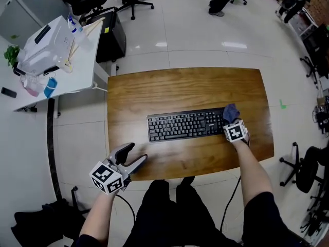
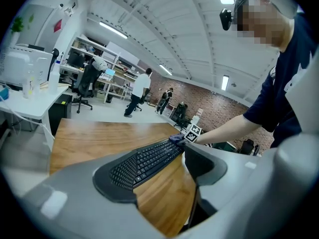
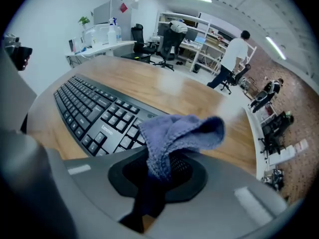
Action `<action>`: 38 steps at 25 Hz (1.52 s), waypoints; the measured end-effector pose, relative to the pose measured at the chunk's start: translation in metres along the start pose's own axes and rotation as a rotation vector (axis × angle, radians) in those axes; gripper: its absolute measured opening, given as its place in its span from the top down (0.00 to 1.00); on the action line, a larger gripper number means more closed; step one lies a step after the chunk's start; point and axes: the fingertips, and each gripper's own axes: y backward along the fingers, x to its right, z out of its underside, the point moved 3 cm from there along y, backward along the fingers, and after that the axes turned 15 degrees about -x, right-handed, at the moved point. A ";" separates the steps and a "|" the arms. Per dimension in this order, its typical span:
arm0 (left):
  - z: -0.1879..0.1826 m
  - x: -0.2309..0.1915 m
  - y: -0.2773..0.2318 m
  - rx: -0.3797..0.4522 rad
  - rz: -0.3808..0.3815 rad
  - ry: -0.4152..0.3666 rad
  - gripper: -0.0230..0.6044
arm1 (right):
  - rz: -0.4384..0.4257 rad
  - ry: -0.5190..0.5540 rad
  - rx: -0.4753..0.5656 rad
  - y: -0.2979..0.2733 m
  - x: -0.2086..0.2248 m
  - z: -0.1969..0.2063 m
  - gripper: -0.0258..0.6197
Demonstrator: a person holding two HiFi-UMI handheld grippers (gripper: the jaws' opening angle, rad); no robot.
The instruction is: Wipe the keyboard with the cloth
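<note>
Right gripper (image 3: 157,178) pinches nubbly blue cloth (image 3: 177,131).

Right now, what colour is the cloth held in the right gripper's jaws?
The cloth is a plain bluish-purple, with no pattern. It shows best in the right gripper view.

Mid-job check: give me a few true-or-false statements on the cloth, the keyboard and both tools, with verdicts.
1. The right tool is shut on the cloth. True.
2. The cloth sits at the left end of the keyboard. False: in the head view it is at the right end.
3. The left tool grips the keyboard. False: it is open and empty, near the front edge of the table, apart from the keyboard.
4. The keyboard lies flat on the wooden table. True.
</note>
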 end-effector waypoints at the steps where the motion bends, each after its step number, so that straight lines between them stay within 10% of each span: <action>1: 0.002 -0.002 0.001 0.006 0.001 0.000 0.50 | 0.007 -0.013 -0.001 0.001 -0.005 -0.004 0.87; 23: 0.011 -0.015 0.010 0.013 -0.010 0.028 0.50 | -0.326 0.464 0.133 0.049 -0.333 -0.110 0.87; 38: 0.015 -0.017 0.013 0.021 -0.015 0.029 0.50 | -0.490 0.640 0.165 0.075 -0.425 -0.091 0.87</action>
